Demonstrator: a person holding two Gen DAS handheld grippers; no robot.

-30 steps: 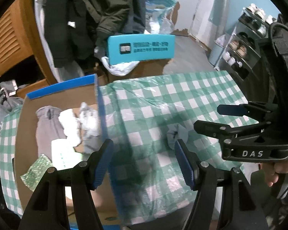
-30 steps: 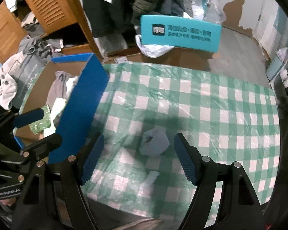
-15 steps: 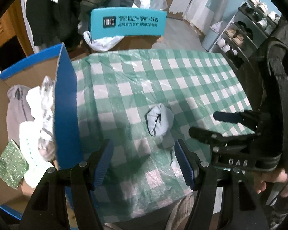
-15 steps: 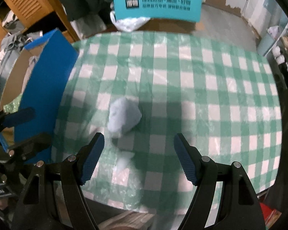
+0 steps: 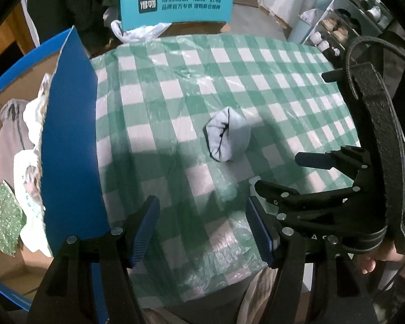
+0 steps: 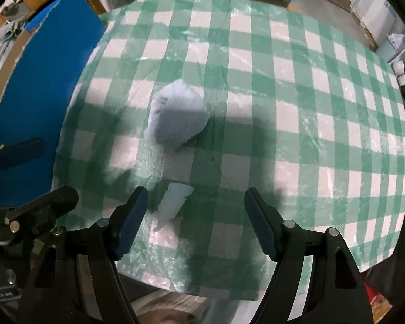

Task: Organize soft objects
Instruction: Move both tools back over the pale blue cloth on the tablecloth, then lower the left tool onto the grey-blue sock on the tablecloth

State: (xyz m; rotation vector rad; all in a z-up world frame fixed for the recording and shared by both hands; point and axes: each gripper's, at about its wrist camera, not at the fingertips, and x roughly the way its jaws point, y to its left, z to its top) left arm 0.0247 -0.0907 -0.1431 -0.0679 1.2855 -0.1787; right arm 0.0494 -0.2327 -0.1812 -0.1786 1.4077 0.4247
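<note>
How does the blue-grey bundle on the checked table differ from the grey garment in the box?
The bundle is balled up tight; the grey garment lies spread out flat. The bundle sits alone on the tablecloth; the garment shares the cardboard box with other cloth items. The bundle is pale blue-grey with dark trim, the garment warmer grey. Both look soft.

Both wrist views are dim and cool-toned, with black fisheye vignetting in the corners and straight lines bowing toward the edges. Light falls from above, laying soft, dark shadows of the tools across the green checked tablecloth [image 6: 297, 86]. Its clear plastic cover throws pale streaks of glare, strongest along the near edge. The rolled grey-blue sock [image 6: 176, 116] looks slightly soft in the right view and sharper in the left [image 5: 226, 137], casting a shadow to its right. The blue box wall [image 5: 70, 145] reads saturated; background corners sink into murk.
</note>
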